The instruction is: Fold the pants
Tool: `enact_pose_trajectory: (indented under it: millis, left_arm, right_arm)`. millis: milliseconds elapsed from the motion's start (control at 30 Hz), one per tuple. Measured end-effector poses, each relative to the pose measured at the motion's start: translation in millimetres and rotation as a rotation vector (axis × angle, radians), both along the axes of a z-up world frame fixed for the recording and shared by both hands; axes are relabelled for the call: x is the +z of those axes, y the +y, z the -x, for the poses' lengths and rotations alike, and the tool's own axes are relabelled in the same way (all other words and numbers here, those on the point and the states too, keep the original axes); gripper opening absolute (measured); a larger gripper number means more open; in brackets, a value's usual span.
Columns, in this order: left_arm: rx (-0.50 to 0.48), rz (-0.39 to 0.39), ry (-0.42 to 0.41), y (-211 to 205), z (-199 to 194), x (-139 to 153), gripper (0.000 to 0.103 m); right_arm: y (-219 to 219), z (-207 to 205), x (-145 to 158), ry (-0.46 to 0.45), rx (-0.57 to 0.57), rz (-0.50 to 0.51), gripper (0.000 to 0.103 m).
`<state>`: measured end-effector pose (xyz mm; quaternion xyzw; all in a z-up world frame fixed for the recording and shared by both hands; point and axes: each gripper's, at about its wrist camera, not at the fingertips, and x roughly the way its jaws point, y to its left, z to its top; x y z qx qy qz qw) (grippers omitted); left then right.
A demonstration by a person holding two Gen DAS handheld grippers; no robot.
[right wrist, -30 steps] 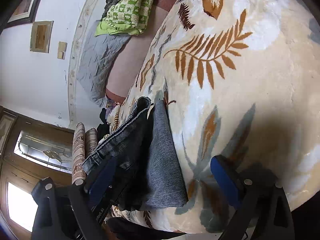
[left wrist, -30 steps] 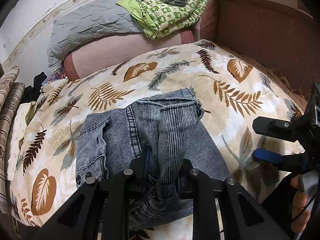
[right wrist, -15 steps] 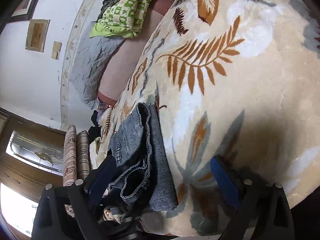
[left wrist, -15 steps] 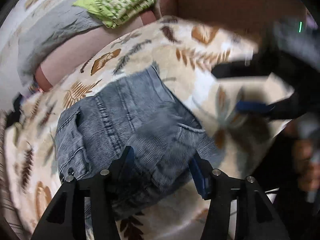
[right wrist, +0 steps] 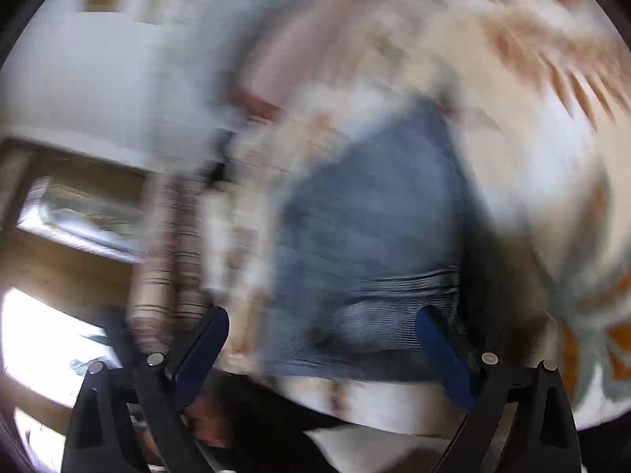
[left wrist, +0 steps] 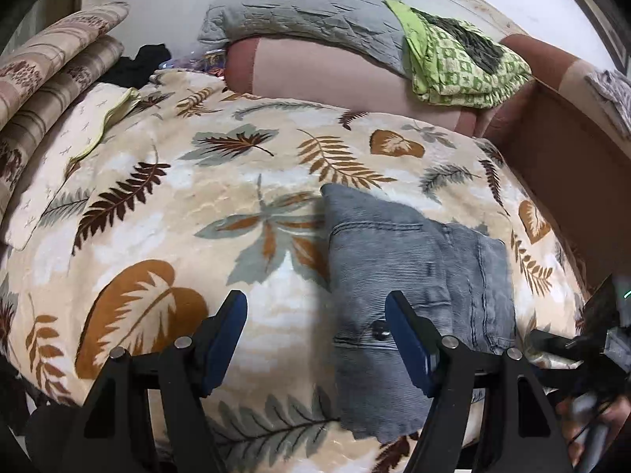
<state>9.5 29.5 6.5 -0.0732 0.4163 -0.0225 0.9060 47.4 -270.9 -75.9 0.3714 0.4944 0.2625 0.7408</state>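
The grey-blue denim pants (left wrist: 414, 272) lie folded into a compact rectangle on the leaf-patterned blanket (left wrist: 221, 213), toward its right front. My left gripper (left wrist: 315, 311) hovers over bare blanket just left of the pants; its jaws are opening and nothing is between them. Its right finger overlaps the pants' left edge in the picture. The right wrist view is heavily blurred. There the pants (right wrist: 370, 228) fill the middle, and my right gripper (right wrist: 323, 327) stands wide, jaws closing slightly, the near edge of the pants lying in front of them without being pinched.
A pink sofa back (left wrist: 335, 75) carries a grey quilt (left wrist: 299, 4) and a green patterned cloth (left wrist: 461, 59). A brown box wall (left wrist: 564, 181) stands at the right. Striped cushions (left wrist: 43, 75) lie at the left. A hand (left wrist: 591, 433) holds the other gripper at the lower right.
The left gripper let go of the pants leg, opened, and swung left off the pants, which now lie folded flat. The right gripper moved in toward the pants' near edge.
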Motion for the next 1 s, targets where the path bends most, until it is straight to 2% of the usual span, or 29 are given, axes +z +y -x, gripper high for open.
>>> enact_pose_trajectory:
  millis: [33,67,100,133,200,300,533,633,733,800,833,867,900,933,967,1000]
  left_arm:
    - [-0.012,-0.011,0.016,-4.2,-1.5,-4.6,0.077]
    - [-0.051,-0.046,0.080,-14.7,-7.4,-20.2,0.080]
    - [-0.089,-0.077,0.133,-22.6,-11.1,-33.1,0.080]
    - [-0.097,-0.103,0.136,-26.0,-12.8,-40.5,0.080]
    - [-0.086,-0.113,0.084,-27.2,-7.0,-42.5,0.080]
    - [-0.068,-0.070,0.088,-21.6,-5.8,-46.4,0.081]
    - [-0.057,-0.046,0.079,-15.6,-7.2,-49.7,0.085]
    - [-0.050,-0.048,0.075,-15.5,-7.1,-50.0,0.087]
    - [-0.053,-0.061,0.063,-15.7,-6.4,-50.3,0.087]
    - [-0.047,-0.066,0.059,-15.8,-6.0,-50.8,0.090]
    - [-0.040,-0.070,0.060,-15.8,-6.3,-50.9,0.090]
    - [-0.037,-0.075,0.061,-16.3,-6.6,-50.7,0.090]
    - [-0.037,-0.081,0.060,-16.8,-6.7,-50.1,0.090]
    - [-0.039,-0.089,0.062,-17.3,-6.8,-48.6,0.090]
    - [-0.041,-0.098,0.063,-17.9,-7.0,-45.2,0.090]
    - [-0.041,-0.103,0.062,-18.4,-6.8,-41.6,0.090]
  right_arm:
    - [-7.4,6.7,-13.9,0.007,-0.038,-0.065,0.092]
    - [-11.6,11.6,-12.1,-0.004,-0.057,-0.084,0.092]
    - [-12.2,12.7,-9.9,0.009,-0.054,-0.079,0.092]
    - [-11.3,13.4,-4.9,0.023,-0.051,-0.064,0.093]
    - [-7.7,18.3,16.3,-0.015,-0.055,-0.018,0.093]
    - [-1.8,25.1,30.7,-0.044,-0.041,-0.081,0.093]
    - [14.0,19.5,-4.7,0.100,-0.057,-0.295,0.093]
    - [17.0,19.3,-13.5,0.118,-0.063,-0.268,0.093]
    - [5.1,15.3,-20.9,0.120,-0.147,-0.296,0.093]
    - [-1.0,12.6,-16.3,0.096,-0.172,-0.238,0.091]
    - [-2.0,9.4,-17.5,0.090,-0.180,-0.186,0.079]
    - [-3.1,5.9,-27.7,0.117,-0.184,-0.162,0.061]
    - [-5.9,5.1,-33.7,0.132,-0.195,-0.164,0.052]
    - [-11.1,6.5,-38.1,0.142,-0.207,-0.157,0.036]
    - [-13.8,7.7,-39.1,0.143,-0.198,-0.132,0.025]
    - [-15.2,8.7,-38.1,0.140,-0.192,-0.111,0.019]
